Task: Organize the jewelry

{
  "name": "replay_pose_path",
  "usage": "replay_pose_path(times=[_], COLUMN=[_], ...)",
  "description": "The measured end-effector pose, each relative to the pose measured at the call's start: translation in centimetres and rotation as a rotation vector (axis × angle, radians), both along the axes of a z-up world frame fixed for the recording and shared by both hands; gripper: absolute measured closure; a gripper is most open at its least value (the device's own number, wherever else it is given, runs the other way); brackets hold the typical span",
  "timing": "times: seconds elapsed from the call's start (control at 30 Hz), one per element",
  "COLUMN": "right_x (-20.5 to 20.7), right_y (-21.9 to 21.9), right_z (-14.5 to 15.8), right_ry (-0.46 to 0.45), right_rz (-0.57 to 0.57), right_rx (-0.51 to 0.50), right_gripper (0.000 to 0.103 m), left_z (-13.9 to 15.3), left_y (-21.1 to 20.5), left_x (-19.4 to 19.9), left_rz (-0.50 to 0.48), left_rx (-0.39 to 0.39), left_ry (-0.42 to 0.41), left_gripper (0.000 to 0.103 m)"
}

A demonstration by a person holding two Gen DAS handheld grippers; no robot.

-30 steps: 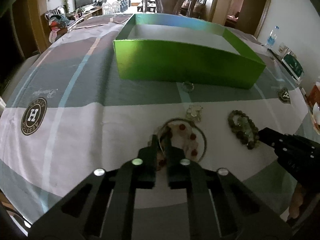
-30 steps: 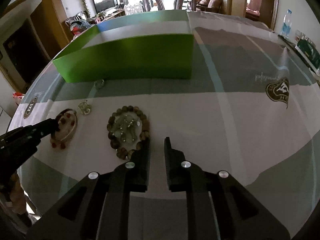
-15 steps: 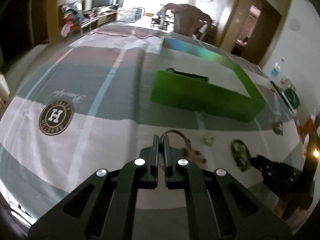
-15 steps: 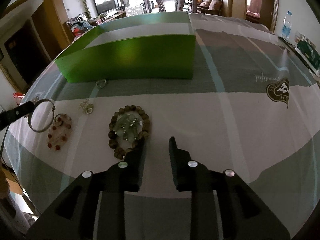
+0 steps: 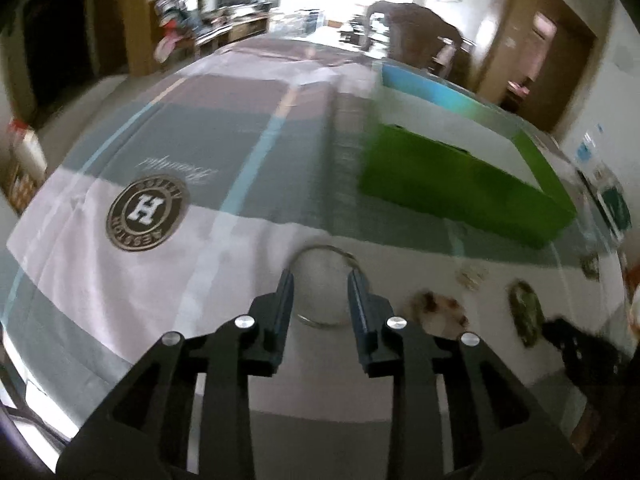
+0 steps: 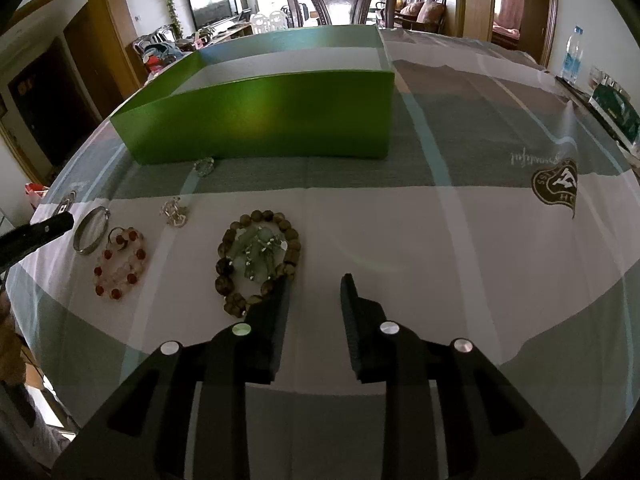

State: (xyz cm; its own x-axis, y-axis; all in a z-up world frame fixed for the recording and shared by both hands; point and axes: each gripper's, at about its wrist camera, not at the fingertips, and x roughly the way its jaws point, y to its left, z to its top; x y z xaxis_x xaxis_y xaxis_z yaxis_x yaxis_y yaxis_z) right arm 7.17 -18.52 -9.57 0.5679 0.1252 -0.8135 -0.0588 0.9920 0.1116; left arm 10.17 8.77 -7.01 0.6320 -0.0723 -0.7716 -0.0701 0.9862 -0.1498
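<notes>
Nearest, the left claw (image 5: 320, 284) stands spread, its jaws having just been opening, with the silver bangle (image 5: 326, 286) lying between its tips and no pad pressing on it. That bangle is a thin, rigid metal hoop, smooth and probably slippery and light; I would pinch it across the rim on 1 side rather than span it. Beside it the red-and-clear bead bracelet (image 6: 120, 262) looks strung and limp, so it should sag when lifted by 1 bead. The right claw (image 6: 314, 286) is also parted and grips nothing, having been widening too; its left finger (image 6: 276, 300) sits just by the brown wooden-bead bracelet (image 6: 260, 262), a chunky ring holding a loose green stone cluster (image 6: 258, 254) that may scatter. Farther off lie a small clear charm (image 6: 175, 212) and a ring (image 6: 204, 167): tiny, fiddly. Beyond, on the cloth-covered surface (image 6: 440, 240), the glossy green cardboard box (image 6: 260, 120) stands open, stiff-walled.
</notes>
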Motion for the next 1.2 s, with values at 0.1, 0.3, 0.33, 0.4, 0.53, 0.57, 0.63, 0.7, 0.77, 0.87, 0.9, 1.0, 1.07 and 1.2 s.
replay_pose_path(times=[0.1,0.3,0.33,0.4,0.53,0.57,0.63,0.7,0.77,0.87,0.9,1.0,1.07,1.2], right_x=[-0.2,-0.2,-0.2,-0.2,-0.2,-0.2,-0.2,-0.3,-0.3,-0.2,-0.3,-0.3,-0.4,-0.9], right_y=[0.2,0.3,0.3,0.4,0.5,0.5,0.5,0.7,0.6,0.6,0.6,0.8,0.8,0.4], right_z=[0.0,0.0,0.0,0.0,-0.1,-0.1,-0.1,-0.1,-0.1,0.0,0.0,0.0,0.1,1.2], right_ry=[0.0,-0.002,-0.004,-0.007,-0.014,-0.015,-0.014,-0.013,-0.014,-0.012,-0.012,-0.004,-0.008,-0.038], right_rz=[0.004,0.008,0.009,0.012,0.017,0.017,0.015,0.014,0.014,0.012,0.012,0.036,0.044,0.035], right_rx=[-0.008,-0.011,-0.012,-0.014,-0.019,-0.019,-0.018,-0.015,-0.016,-0.013,-0.014,0.002,0.013,0.014], right_gripper=[0.076,0.074,0.074,0.073,0.071,0.071,0.071,0.071,0.071,0.071,0.071,0.101,0.103,0.103], left_z=[-0.2,-1.8,-2.2,-2.4,-2.1,-1.8,-1.3,-0.6,0.1,1.3,1.7,2.7,3.0,3.4], left_y=[-2.1,-5.2,-5.7,-6.0,-6.3,-6.2,-5.9,-5.7,-5.3,-4.6,-4.4,-4.1,-3.9,-3.5], left_x=[-0.8,-1.8,-1.8,-1.6,-1.5,-1.5,-1.6,-1.5,-1.5,-1.7,-1.7,-1.9,-2.0,-2.2], left_rz=[-0.085,-0.193,-0.196,-0.206,-0.211,-0.209,-0.214,-0.209,-0.203,-0.204,-0.206,-0.205,-0.197,-0.184], left_rx=[0.032,0.064,0.074,0.064,0.069,0.069,0.049,0.043,0.032,-0.006,-0.014,-0.02,-0.017,-0.012], left_ry=[0.012,0.066,0.072,0.083,0.07,0.061,0.051,0.035,0.02,0.001,-0.01,-0.03,-0.036,-0.043], left_gripper=[0.074,0.069,0.068,0.073,0.087,0.095,0.095,0.095,0.095,0.095,0.095,0.095,0.095,0.095])
